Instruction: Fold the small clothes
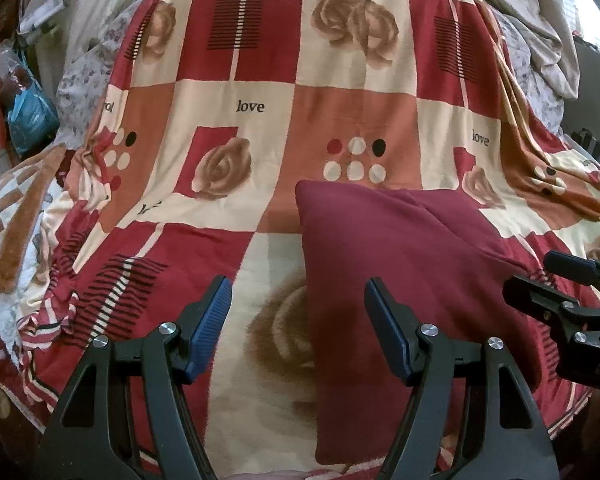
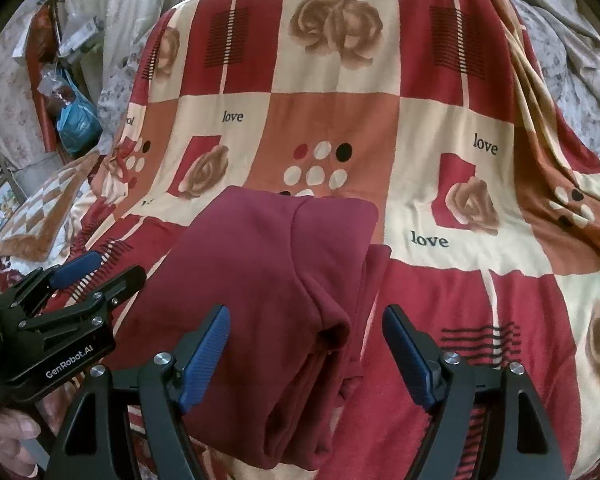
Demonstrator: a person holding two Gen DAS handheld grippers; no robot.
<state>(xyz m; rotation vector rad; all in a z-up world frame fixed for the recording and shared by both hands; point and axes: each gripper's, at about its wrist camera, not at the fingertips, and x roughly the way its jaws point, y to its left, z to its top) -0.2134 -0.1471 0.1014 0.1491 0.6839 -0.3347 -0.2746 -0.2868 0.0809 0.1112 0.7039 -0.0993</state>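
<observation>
In the left wrist view, the left gripper [image 1: 298, 322] hangs wide apart and empty over the near left edge of a folded maroon garment [image 1: 400, 272], which lies on the rose-patterned blanket [image 1: 236, 120]. In the right wrist view, the right gripper [image 2: 306, 354] gapes equally wide over the garment's rolled, possibly sleeve-like, near right fold.

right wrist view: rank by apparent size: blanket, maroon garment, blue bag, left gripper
1. blanket
2. maroon garment
3. left gripper, inflated by nearness to the camera
4. blue bag, far off, so its true size against the gripper is unsure
</observation>
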